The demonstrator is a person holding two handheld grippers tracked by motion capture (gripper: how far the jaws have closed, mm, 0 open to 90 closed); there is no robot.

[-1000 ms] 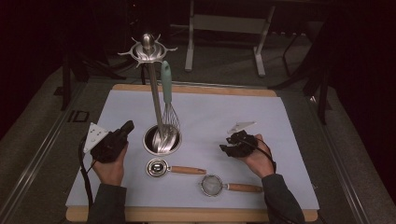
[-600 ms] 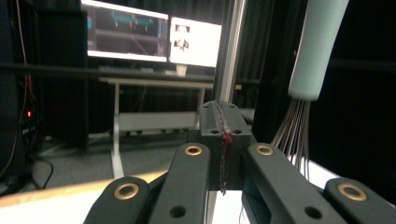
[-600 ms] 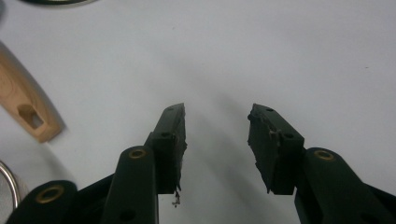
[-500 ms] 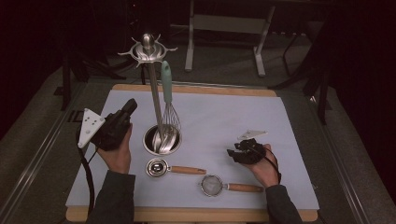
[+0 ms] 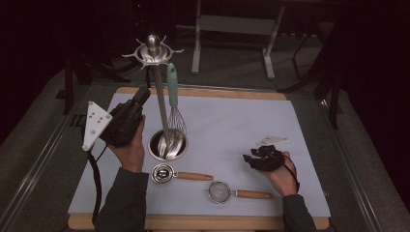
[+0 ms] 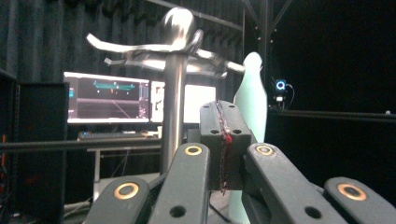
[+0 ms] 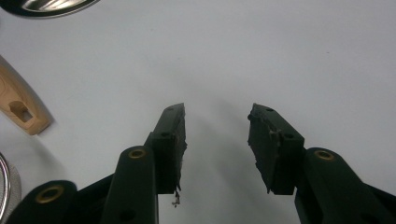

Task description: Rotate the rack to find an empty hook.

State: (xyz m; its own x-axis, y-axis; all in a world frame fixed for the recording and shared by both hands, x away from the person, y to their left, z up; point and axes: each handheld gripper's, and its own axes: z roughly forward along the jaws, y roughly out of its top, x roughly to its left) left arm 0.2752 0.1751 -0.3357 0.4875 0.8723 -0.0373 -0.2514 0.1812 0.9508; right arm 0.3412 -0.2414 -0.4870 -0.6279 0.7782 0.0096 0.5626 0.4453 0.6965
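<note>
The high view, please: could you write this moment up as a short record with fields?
surface: pale mat on a wooden board
stand: steel utensil stand with a round base
whisk: whisk, mint handle, hanging on the stand
lying in front: small ladle and strainer, both with wooden handles
left gripper: left gripper raised beside the stand, jaws shut, empty
right gripper: right gripper low over the mat, jaws open, empty
</note>
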